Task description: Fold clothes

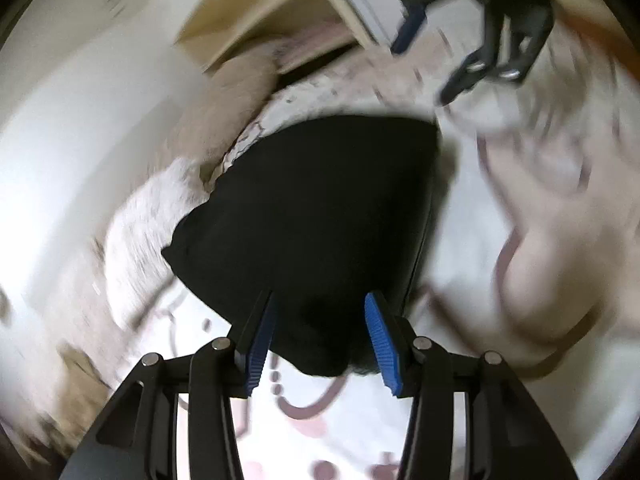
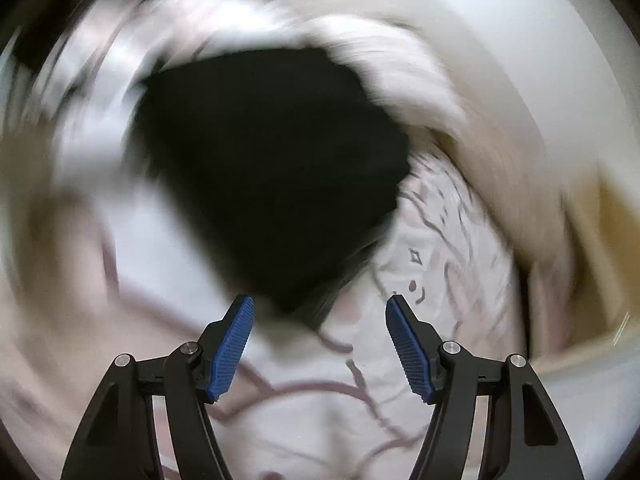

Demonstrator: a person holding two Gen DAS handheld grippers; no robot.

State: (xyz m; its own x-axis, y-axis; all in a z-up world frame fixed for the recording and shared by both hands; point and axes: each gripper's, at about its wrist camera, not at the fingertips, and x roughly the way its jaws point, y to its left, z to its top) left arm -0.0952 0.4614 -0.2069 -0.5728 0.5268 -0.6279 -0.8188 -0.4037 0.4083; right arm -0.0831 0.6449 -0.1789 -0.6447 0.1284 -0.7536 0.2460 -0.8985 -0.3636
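Note:
A black garment [image 1: 312, 216] lies folded flat on a white bedsheet with pink line patterns. My left gripper [image 1: 320, 304] stands open just above its near corner, blue pads apart with nothing between them. In the left wrist view my right gripper [image 1: 432, 52] hangs at the top right, open, above the sheet beyond the garment's far corner. In the right wrist view the same black garment [image 2: 272, 160] lies ahead, and my right gripper [image 2: 320, 304] is open over its near tip, holding nothing. Both views are motion-blurred.
A beige pillow or blanket [image 1: 236, 100] and a fluffy white cover [image 1: 148, 216] lie left of the garment. A rumpled pinkish sheet [image 1: 552, 208] bunches at the right. A wooden bed frame edge [image 1: 248, 12] and white wall sit beyond.

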